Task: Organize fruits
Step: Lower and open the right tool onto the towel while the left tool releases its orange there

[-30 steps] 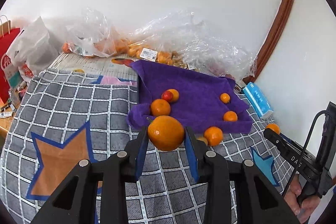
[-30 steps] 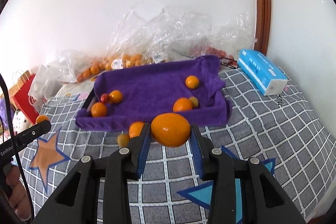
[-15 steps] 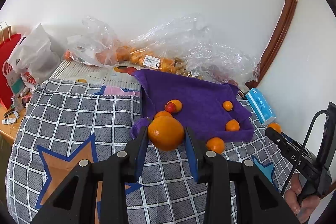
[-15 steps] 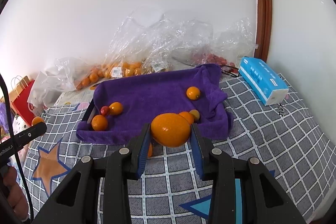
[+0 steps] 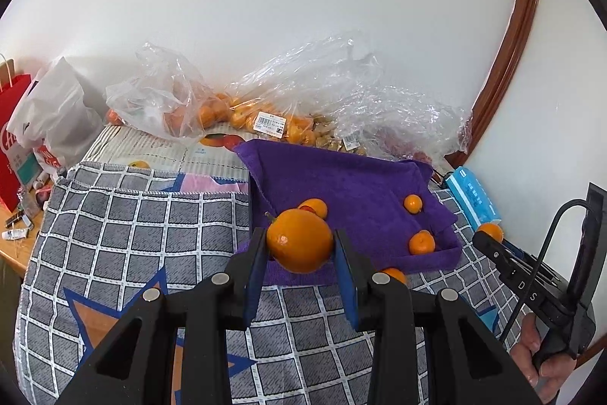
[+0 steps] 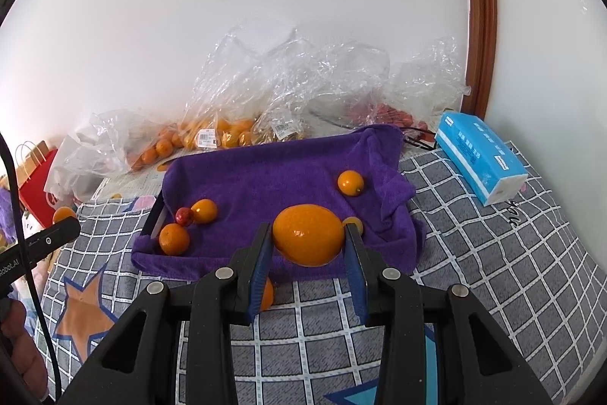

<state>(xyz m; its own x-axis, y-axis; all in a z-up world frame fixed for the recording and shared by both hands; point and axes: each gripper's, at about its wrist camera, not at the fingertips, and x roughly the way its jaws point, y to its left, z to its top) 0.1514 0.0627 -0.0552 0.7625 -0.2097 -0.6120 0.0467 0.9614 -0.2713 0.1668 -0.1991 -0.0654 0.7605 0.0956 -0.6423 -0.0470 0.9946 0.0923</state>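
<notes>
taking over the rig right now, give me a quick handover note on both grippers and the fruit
Left gripper: shut on an orange with a stem, held above the near edge of the purple towel tray.
Right gripper: shut on a larger orange, also over the tray's near edge.
Done: several small oranges and a red fruit lie on the towel.
Left: set down both held oranges, likely on the towel; one loose orange sits on the checked cloth in front of the tray. More fruit is in the plastic bags behind.

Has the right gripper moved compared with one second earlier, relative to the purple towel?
Yes. The right gripper has risen and advanced: its orange now overlaps the purple towel.
</notes>
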